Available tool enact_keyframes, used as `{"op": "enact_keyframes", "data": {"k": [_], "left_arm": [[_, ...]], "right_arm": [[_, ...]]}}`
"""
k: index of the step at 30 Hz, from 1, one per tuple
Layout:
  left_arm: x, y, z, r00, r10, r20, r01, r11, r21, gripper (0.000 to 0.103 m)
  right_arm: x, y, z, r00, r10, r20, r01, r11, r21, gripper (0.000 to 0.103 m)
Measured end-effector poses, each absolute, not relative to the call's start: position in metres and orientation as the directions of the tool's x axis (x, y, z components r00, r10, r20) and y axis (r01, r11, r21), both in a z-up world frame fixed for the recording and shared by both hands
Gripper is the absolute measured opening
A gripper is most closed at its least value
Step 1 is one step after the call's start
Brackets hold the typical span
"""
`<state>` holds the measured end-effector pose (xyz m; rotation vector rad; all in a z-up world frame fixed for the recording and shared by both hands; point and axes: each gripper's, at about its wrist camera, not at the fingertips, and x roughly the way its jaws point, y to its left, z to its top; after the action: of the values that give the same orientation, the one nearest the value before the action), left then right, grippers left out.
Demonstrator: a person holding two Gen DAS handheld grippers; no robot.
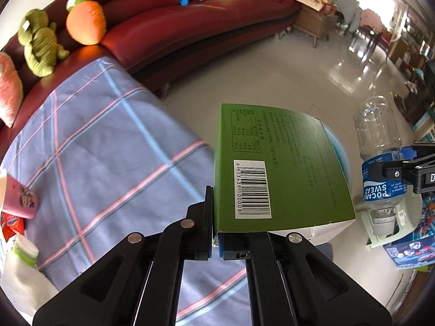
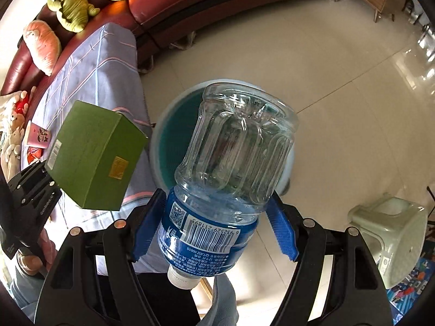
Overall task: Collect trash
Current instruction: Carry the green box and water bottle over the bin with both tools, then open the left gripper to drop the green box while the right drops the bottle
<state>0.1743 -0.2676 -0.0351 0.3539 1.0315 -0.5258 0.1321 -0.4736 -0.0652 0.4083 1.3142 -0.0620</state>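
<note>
Both pieces of trash are picked up and in the air, neither dropped yet. The left gripper (image 1: 216, 228) has its jaws almost fully closed, pinching a thin edge or flap of the green box (image 1: 280, 171); the box sticks out ahead of the fingers, barcode side up. The right gripper (image 2: 214, 228) has its jaws spread wide and clamped around the blue-label section of the empty plastic bottle (image 2: 231, 168), which hangs cap end toward the camera, base pointing away.

The round bin (image 2: 174, 135) with a teal inside stands on the tiled floor (image 2: 312, 81) just beside the checked cloth (image 1: 108, 141). In the right wrist view the bottle looks to be directly over the bin opening; the box is off to one side, nearer the cloth's edge. In the left wrist view only a sliver of bin rim shows past the box.

Judgement: carry phase about done, release still left for both items. More stuff remains on the cloth — a pink packet (image 1: 21, 198) and a red wrapper (image 1: 11, 224) at its near corner — so likely further pickups after this.
</note>
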Motion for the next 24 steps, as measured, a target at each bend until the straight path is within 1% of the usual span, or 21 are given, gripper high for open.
{"op": "enact_keyframes", "data": {"k": [2,5,7,8,9,11,13,16,19,21,24], "left_arm": [[0.174,-0.279,-0.039,0.403,-0.246,-0.881,0.586,0.81,0.042,0.004],[0.175,-0.291,-0.045,0.389,-0.247,-0.887,0.607,0.793,0.045,0.008],[0.176,-0.302,-0.052,0.373,-0.251,-0.893,0.619,0.785,0.038,0.017],[0.177,-0.305,-0.054,0.367,-0.251,-0.896,0.62,0.784,0.035,0.029],[0.177,-0.308,-0.056,0.359,-0.255,-0.898,0.622,0.782,0.027,0.047],[0.175,-0.311,-0.057,0.37,-0.258,-0.893,0.626,0.779,0.034,0.061],[0.171,-0.309,-0.057,0.381,-0.26,-0.887,0.627,0.778,0.041,0.062],[0.167,-0.303,-0.055,0.385,-0.265,-0.884,0.629,0.777,0.04,0.068],[0.164,-0.295,-0.049,0.394,-0.286,-0.874,0.625,0.781,0.026,0.075],[0.162,-0.289,-0.043,0.411,-0.296,-0.862,0.619,0.785,0.026,0.083],[0.162,-0.281,-0.039,0.424,-0.296,-0.856,0.607,0.794,0.026,0.085]], "right_arm": [[0.13,-0.479,-0.063,0.266,0.177,-0.948,0.281,0.926,0.252,0.07],[0.127,-0.487,-0.059,0.273,0.165,-0.948,0.289,0.926,0.244,0.07],[0.126,-0.491,-0.057,0.275,0.155,-0.949,0.295,0.926,0.237,0.07],[0.126,-0.492,-0.057,0.275,0.153,-0.949,0.298,0.925,0.235,0.07],[0.126,-0.494,-0.057,0.275,0.151,-0.95,0.302,0.924,0.234,0.07],[0.126,-0.494,-0.059,0.271,0.15,-0.951,0.304,0.924,0.232,0.07],[0.126,-0.494,-0.06,0.267,0.153,-0.951,0.3,0.925,0.233,0.07],[0.127,-0.488,-0.062,0.262,0.158,-0.952,0.288,0.929,0.233,0.071],[0.132,-0.484,-0.063,0.258,0.16,-0.953,0.279,0.932,0.232,0.07],[0.135,-0.481,-0.062,0.259,0.159,-0.953,0.273,0.934,0.229,0.071],[0.137,-0.477,-0.061,0.259,0.161,-0.952,0.259,0.939,0.229,0.071]]}}
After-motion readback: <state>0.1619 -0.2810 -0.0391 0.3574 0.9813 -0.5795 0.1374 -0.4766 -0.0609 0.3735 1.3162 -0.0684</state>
